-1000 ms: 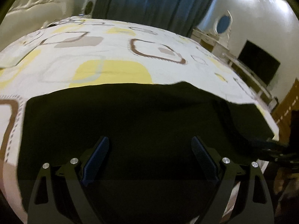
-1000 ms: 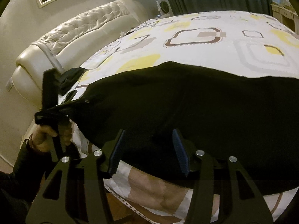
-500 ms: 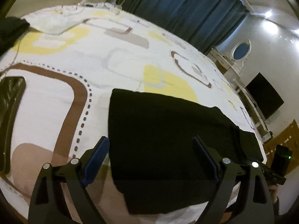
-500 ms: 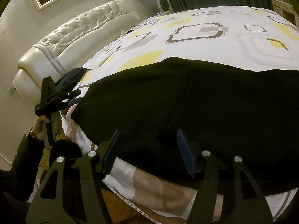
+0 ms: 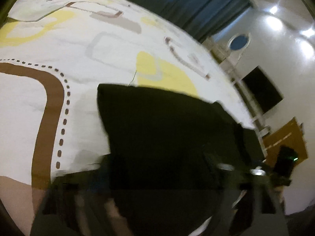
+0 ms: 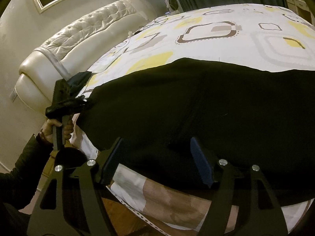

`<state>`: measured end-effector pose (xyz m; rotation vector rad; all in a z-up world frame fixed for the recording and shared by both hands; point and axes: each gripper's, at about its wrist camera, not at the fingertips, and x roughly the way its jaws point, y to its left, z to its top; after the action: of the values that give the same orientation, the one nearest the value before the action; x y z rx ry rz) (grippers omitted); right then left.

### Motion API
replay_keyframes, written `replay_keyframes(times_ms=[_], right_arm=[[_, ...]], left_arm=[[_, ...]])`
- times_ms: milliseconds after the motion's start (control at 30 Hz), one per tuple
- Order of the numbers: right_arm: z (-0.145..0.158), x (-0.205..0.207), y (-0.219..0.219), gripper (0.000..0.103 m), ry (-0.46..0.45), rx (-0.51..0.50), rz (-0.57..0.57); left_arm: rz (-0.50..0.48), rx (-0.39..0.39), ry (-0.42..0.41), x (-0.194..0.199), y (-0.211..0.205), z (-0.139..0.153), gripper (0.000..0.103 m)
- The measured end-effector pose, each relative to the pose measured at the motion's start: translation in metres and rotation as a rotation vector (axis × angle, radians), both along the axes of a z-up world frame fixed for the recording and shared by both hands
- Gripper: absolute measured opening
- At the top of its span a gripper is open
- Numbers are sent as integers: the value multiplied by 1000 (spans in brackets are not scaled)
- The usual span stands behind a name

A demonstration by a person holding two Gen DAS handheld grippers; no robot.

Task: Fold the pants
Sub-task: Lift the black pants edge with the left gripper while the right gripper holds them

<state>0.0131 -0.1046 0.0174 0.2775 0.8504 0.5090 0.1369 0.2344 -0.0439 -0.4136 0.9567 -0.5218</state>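
The black pants lie flat on the patterned bed sheet near the bed's front edge; they also show in the left wrist view. My right gripper is open, its blue-padded fingers just above the near hem of the pants. My left gripper is heavily blurred in its own view; its fingers look spread over the left end of the pants. In the right wrist view the left gripper sits at the pants' left edge, held by a hand.
The bed sheet is white with yellow and brown squares. A cream tufted headboard stands at the left. Dark curtains, a TV and a dresser line the far wall. Wooden floor shows below the bed edge.
The left gripper has swung left, then moved in fast toward the pants' left end; its view is now motion-blurred. The right gripper has stayed nearly still over the near hem.
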Motion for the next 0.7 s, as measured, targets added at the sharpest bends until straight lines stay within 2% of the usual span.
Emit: replay_keyframes(times_ms=[100, 167, 233, 300, 367, 533, 700], right_arm=[[1, -2, -1, 70, 1, 10, -1], [1, -2, -1, 70, 2, 14, -1], [1, -2, -2, 70, 2, 16, -1], [0, -2, -3, 70, 2, 19, -1], [0, -1, -5, 70, 1, 25, 0], [0, -2, -8, 70, 2, 38, -1], [1, -3, -11, 70, 1, 51, -6]], left_arm=[[-6, -59, 24, 0, 5, -3, 35], [-8, -43, 23, -1, 2, -1, 33], [-17, -35, 22, -1, 0, 2, 22], [-20, -21, 17, -1, -4, 10, 19], [-26, 3, -1, -1, -10, 20, 17], [-38, 2, -41, 0, -22, 47, 16], [-68, 9, -104, 2, -54, 86, 17]])
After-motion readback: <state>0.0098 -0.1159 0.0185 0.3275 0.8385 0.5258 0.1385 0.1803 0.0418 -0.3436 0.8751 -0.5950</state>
